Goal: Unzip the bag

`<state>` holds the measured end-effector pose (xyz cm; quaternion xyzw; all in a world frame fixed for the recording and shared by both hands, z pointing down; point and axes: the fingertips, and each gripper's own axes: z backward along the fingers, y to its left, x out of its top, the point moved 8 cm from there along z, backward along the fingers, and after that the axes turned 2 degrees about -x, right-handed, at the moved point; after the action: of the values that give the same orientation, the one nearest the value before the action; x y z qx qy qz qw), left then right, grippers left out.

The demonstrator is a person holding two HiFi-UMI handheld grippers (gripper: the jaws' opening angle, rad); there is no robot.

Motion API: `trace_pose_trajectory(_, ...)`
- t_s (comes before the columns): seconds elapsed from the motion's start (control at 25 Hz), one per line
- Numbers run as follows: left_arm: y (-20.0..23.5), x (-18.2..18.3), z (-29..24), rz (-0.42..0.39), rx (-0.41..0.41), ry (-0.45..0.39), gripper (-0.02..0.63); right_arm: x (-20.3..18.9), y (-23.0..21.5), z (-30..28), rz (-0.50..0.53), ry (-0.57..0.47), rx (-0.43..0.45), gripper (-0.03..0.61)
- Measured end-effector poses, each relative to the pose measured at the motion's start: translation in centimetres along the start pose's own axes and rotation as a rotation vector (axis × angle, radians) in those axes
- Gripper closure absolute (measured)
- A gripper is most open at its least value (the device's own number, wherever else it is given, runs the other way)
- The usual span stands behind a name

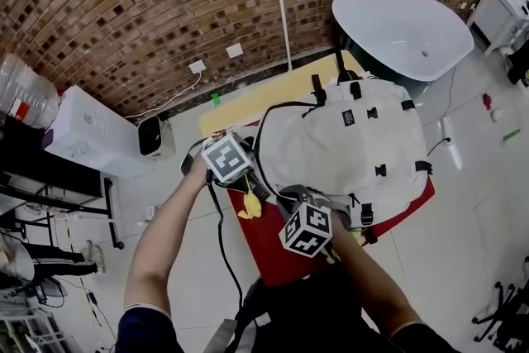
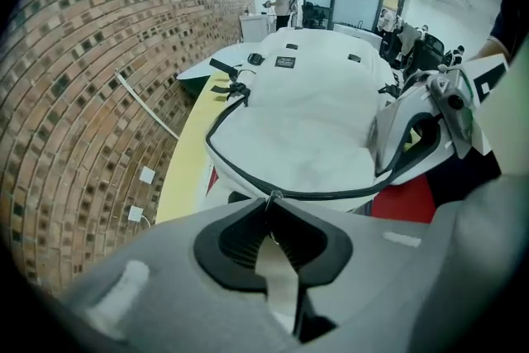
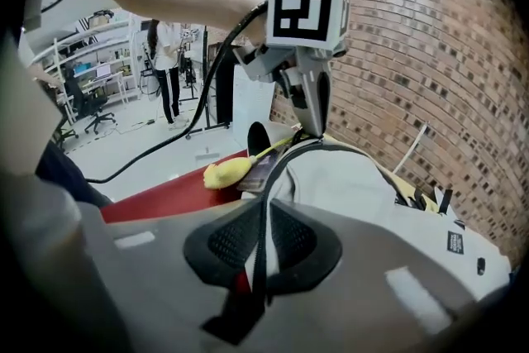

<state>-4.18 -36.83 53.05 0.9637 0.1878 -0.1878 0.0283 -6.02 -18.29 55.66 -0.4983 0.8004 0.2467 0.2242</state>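
Note:
A white backpack (image 1: 347, 145) lies flat on a red mat (image 1: 269, 248), its black zipper (image 2: 248, 169) running round the edge. At the bag's near left corner my left gripper (image 1: 254, 188) points steeply down. In the left gripper view it (image 2: 271, 207) is shut on the small metal zipper pull (image 2: 271, 196). My right gripper (image 1: 291, 196) sits just beside it on the near edge. In the right gripper view it (image 3: 263, 215) is shut on the black zipper edge (image 3: 277, 169) of the bag (image 3: 355, 178). The left gripper's tips (image 3: 318, 131) stand on the zipper just ahead.
A yellow soft toy (image 1: 250, 207) lies on the mat by the left gripper. The mat lies on a yellow tabletop (image 1: 264, 99). A white tub (image 1: 405, 33) stands behind, a white cabinet (image 1: 91, 132) at the left by the brick wall. A black cable (image 1: 221, 244) hangs from the left gripper.

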Motion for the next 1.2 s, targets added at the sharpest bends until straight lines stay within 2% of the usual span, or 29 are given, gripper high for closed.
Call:
trace_pose_trajectory(0.16, 1.4, 0.5, -0.4, 0.003, 0.005, 0.007, 0.583, -0.3, 0.0, 0.3, -0.004, -0.008, 0.013, 0.546)
trace_pose_trajectory(0.36, 3.3, 1.7, -0.4, -0.023, 0.055, -0.013, 0.583, -0.7, 0.2, 0.9, -0.019, -0.017, 0.036, 0.546)
trace_pose_trajectory(0.92, 8.0, 3.4, -2.7, 0.006, 0.067, -0.021, 0.584, -1.0, -0.9, 1.5, -0.094, -0.058, 0.141, 0.546)
trace_pose_trajectory(1.2, 9.1, 3.3, -4.9, 0.070, 0.002, -0.091, 0.584, -1.0, -1.5, 1.5, -0.115, -0.066, 0.196, 0.548)
